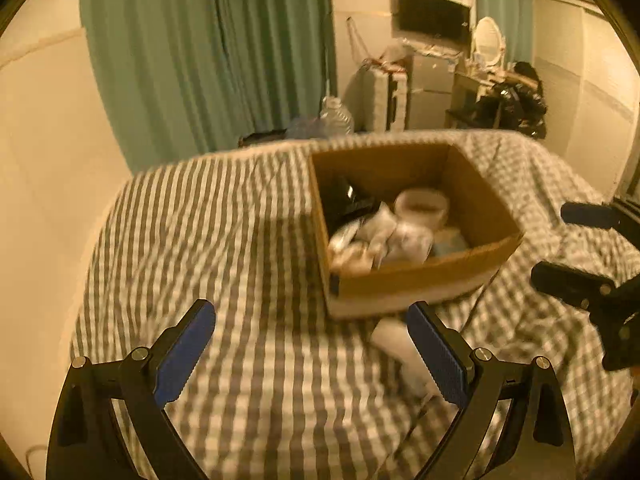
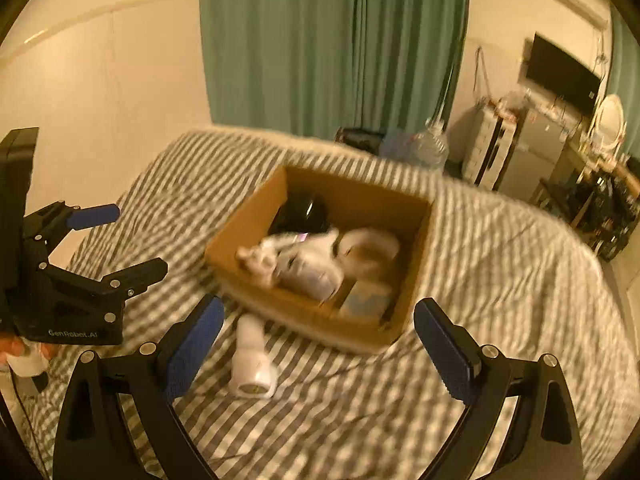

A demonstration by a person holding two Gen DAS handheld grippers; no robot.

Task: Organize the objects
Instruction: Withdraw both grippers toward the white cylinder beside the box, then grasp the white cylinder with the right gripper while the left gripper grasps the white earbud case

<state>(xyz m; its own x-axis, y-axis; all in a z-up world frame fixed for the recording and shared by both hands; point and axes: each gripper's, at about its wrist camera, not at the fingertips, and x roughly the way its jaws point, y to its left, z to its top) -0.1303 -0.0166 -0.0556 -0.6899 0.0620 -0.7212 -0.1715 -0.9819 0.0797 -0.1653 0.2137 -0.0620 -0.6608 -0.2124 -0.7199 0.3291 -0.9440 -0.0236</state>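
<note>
Both my tongs gape wide over the bed, holding nothing.

My right tongs see the white hair dryer whole, lying on the striped bedcover just beside the near wall of the cardboard box and close to their left finger. From my left tongs the dryer is half hidden behind the right finger. The box is full of pale, blurred items I cannot make out. My left tongs also show at the right view's left edge.
</note>
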